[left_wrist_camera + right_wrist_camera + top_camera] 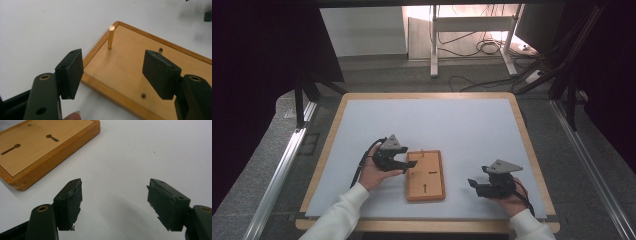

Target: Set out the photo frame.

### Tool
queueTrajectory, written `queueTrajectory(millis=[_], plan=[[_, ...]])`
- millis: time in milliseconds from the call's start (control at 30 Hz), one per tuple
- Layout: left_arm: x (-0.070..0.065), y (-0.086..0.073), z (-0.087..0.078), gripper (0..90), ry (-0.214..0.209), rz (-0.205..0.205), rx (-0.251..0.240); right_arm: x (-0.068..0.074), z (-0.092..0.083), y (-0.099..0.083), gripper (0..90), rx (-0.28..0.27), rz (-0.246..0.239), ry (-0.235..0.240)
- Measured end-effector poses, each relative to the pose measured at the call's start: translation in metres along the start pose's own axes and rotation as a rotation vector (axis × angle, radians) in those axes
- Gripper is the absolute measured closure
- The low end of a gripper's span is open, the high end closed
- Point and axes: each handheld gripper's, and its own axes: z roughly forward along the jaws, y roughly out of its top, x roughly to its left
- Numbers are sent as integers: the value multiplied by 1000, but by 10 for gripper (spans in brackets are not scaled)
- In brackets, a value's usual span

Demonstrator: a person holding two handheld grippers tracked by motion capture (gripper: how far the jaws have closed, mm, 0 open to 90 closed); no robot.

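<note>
Wooden board (426, 176) lies flat on the white table sheet (427, 125), between the two grippers; long side runs away from the person; raised rim all round, darker than the inset face.

Left gripper (404, 164) sits at the board's left edge, held in the left hand (373, 172); jaws stand well apart, nothing between the pads; in the left gripper view the gripper (113, 75) straddles the board's near corner (150, 75); left pad over the bare sheet just outside the rim, right pad over the board face; whether either pad touches the wood, cannot tell; a fingertip (72, 116) shows at the bottom edge beside the left jaw.

Brass peg (110, 37) stands upright in the board, ahead of the fingers, closer to the left pad's line than the right, near the far corner of the rim; small holes (143, 95) in the face, one just inboard of the right pad, another (160, 50) beyond it.

Right gripper (473, 186) is well apart from the board's right edge, held in the right hand (509, 200), pointing toward the board; in the right gripper view the gripper (115, 195) has jaws wide apart, holding nothing, bare sheet between them; pad rubber looks torn and ragged at the edges; board (42, 147) lies ahead and to the left of the left pad, not touching; two keyhole slots (10, 149) in its face, second slot (52, 137) farther off.
</note>
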Motion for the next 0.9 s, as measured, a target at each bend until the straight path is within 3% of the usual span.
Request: queueTrajectory(millis=[267,333,533,900], plan=[[1,14,29,352,-9,-9,13,0,0,-1,283,4,-2,-4],[5,16,38,435,-19,-11,26,0,0,-1,283,8,-4,-6],[8,14,44,625,-41,-10,34,0,0,-2,282,5,-4,-7],[9,13,44,721,-29,-9,25,6,0,1,282,-13,-27,1]])
